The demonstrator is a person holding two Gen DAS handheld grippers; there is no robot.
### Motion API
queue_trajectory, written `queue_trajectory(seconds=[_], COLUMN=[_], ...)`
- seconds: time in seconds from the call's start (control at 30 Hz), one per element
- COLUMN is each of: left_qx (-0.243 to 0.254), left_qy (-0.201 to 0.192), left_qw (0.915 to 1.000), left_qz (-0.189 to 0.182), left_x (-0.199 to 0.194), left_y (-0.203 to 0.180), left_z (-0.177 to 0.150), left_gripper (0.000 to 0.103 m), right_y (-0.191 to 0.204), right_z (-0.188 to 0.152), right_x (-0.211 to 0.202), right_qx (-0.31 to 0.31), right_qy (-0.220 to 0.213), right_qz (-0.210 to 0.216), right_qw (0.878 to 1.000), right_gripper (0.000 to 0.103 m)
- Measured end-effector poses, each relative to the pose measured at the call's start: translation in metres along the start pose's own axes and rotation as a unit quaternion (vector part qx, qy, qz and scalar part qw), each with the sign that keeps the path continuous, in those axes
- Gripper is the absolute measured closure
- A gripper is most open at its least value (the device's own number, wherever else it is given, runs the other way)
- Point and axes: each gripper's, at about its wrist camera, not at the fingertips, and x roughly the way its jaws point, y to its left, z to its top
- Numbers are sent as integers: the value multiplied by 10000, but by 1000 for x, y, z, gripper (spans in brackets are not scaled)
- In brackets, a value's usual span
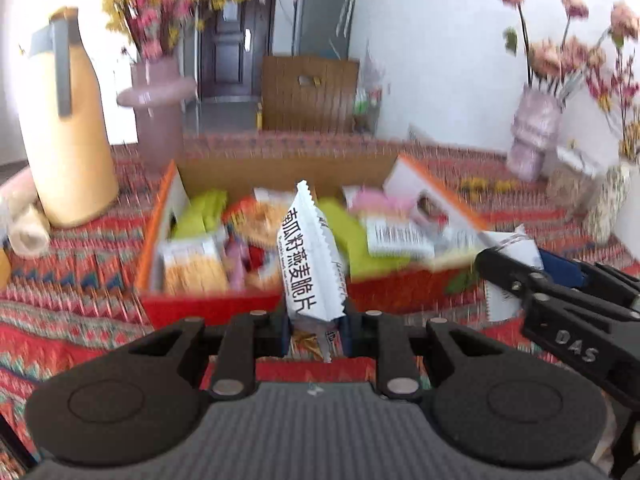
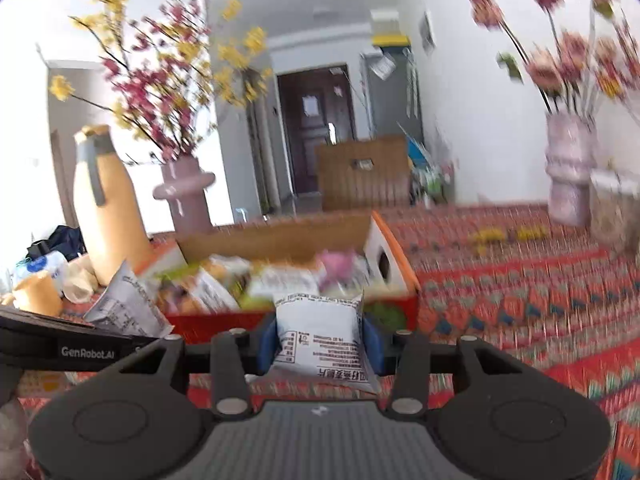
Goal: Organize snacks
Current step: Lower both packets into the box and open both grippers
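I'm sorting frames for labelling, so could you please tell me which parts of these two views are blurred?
Left wrist view: the snack box and tablecloth smear, while the held white packet reads sharp. Right wrist view: flowers and cloth blur; its packet stays fairly clear.

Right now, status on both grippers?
Left gripper shut on a white packet. Right gripper shut on another packet. Snack box ahead, nothing between.
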Motion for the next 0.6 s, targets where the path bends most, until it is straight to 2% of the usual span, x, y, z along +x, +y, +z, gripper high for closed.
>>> queue_trajectory(seconds=[0.1,0.27,0.37,0.4,0.43,0.47,0.53,0.57,0.6], left_qx=[-134,-257,-242,-261,-290,-321,-341,-359,-382], left_qy=[-257,-526,-419,-363,-284,-271,-366,-437,-497], left_qw=[9995,9974,9970,9969,9968,9965,9953,9947,9942], left_qz=[114,424,602,655,692,716,826,863,876], left_x=[0,23,44,50,56,58,55,53,50], left_y=[7,18,23,24,27,29,36,39,41], left_z=[22,49,56,58,60,60,55,52,51], left_gripper=[80,80,79,74,58,49,13,8,3], right_y=[9,14,12,9,7,6,3,2,1], right_z=[23,45,51,52,52,53,52,52,52], right_x=[14,63,92,101,109,114,117,115,113], right_qx=[-158,-196,-148,-120,-92,-66,-25,-37,-41], right_qy=[-71,50,175,244,312,359,397,375,354], right_qz=[31,5,-17,-5,-2,-13,-11,-19,-30], right_qw=[9998,9998,9997,9996,9995,9993,9992,9993,9994], right_gripper=[60,59,59,59,57,56,47,45,33])
